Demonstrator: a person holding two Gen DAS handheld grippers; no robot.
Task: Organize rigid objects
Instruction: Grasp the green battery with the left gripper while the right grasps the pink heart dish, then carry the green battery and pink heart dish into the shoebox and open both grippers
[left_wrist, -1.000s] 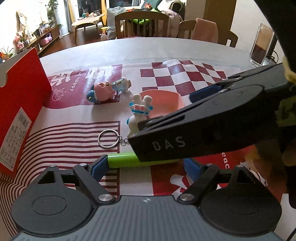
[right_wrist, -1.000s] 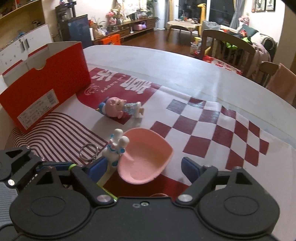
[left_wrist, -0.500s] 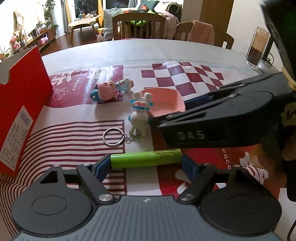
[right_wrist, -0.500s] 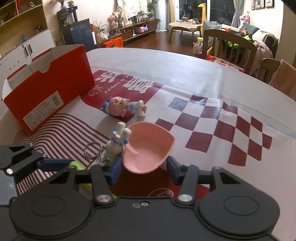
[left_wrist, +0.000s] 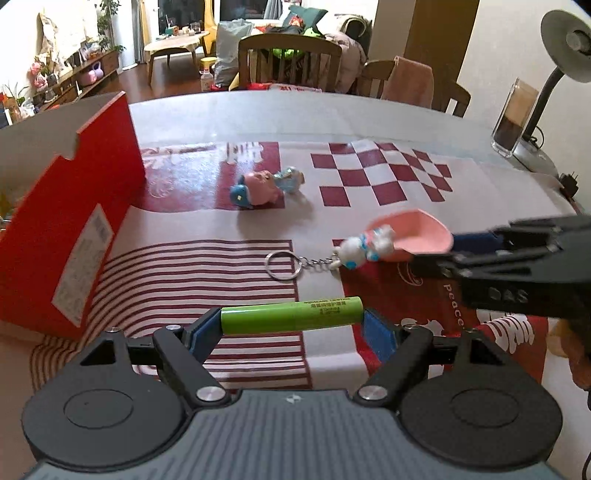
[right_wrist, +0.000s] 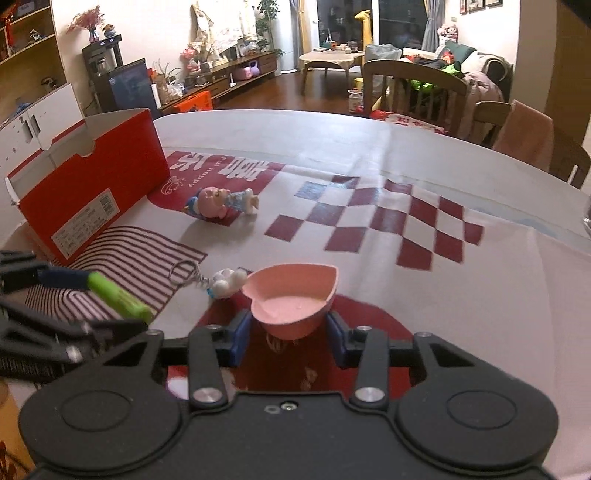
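My left gripper is shut on a green battery, held crosswise above the cloth; it also shows in the right wrist view. My right gripper is shut on a pink heart-shaped dish, lifted off the table; the dish also shows in the left wrist view. A white rabbit keychain with its ring lies on the cloth beside the dish. A pink pig figure lies farther back.
An open red shoebox stands at the left, also in the right wrist view. A glass and a lamp base stand at the far right table edge. Chairs stand behind the table.
My right gripper closed on the pink dish and lifted it, moving right. The rabbit keychain tipped over onto its side. My left gripper rose with the battery.
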